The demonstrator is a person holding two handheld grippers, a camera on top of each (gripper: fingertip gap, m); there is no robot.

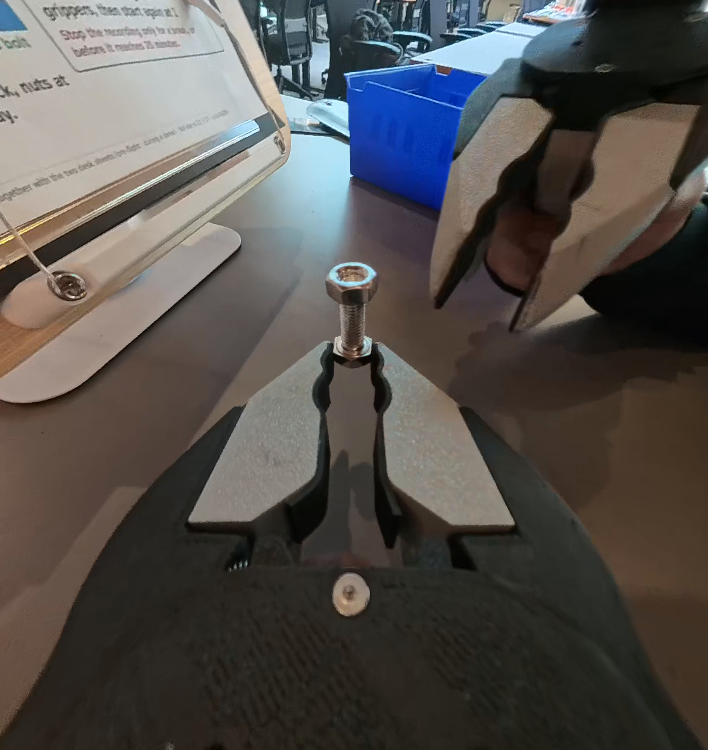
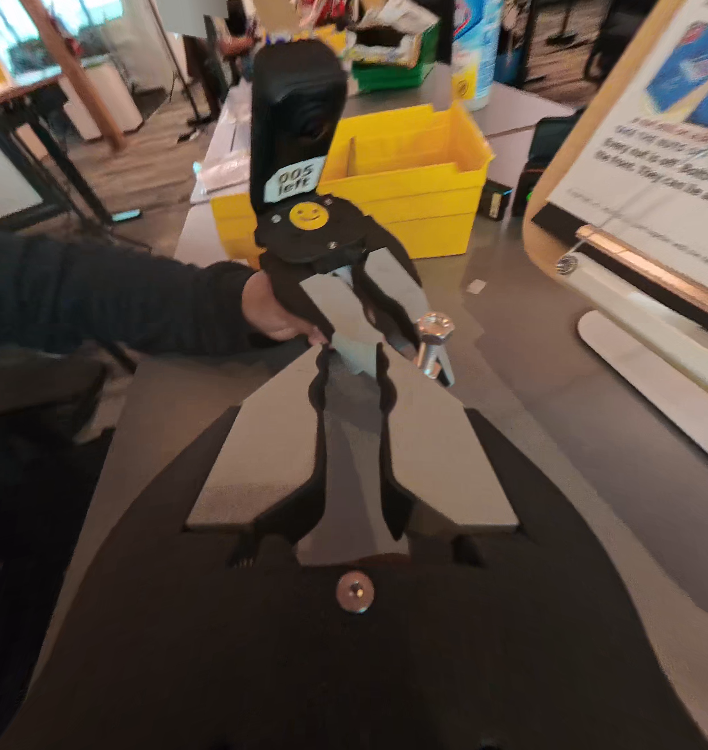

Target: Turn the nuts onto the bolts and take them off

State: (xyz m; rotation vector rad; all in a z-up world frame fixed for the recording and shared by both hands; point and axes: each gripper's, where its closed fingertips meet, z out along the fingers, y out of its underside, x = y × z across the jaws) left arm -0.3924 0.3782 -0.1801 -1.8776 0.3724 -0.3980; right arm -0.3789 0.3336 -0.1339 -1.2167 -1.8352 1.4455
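Observation:
A silver bolt [image 1: 350, 324] stands upright on the dark table [image 1: 181, 365], with a hex nut [image 1: 351, 281] at the top of its thread. My left gripper [image 1: 351, 354] is shut on the bolt's hex head at the bottom. My right gripper [image 1: 476, 312] hovers to the upper right of the nut, apart from it, tips pointing down, jaws a little apart and empty. In the right wrist view my right gripper [image 2: 352, 352] is empty and sits just left of the bolt [image 2: 430, 353] and nut [image 2: 435, 324], which the left gripper [image 2: 427, 367] holds.
A blue bin [image 1: 401, 134] stands behind the bolt. A yellow bin [image 2: 405, 182] stands behind the left gripper. An instruction sheet on a white stand [image 1: 121, 134] is at the left, also seen in the right wrist view [image 2: 648, 211]. A hand [image 2: 271, 312] holds the left gripper. There is about 6 centimetres between the tips of the two grippers.

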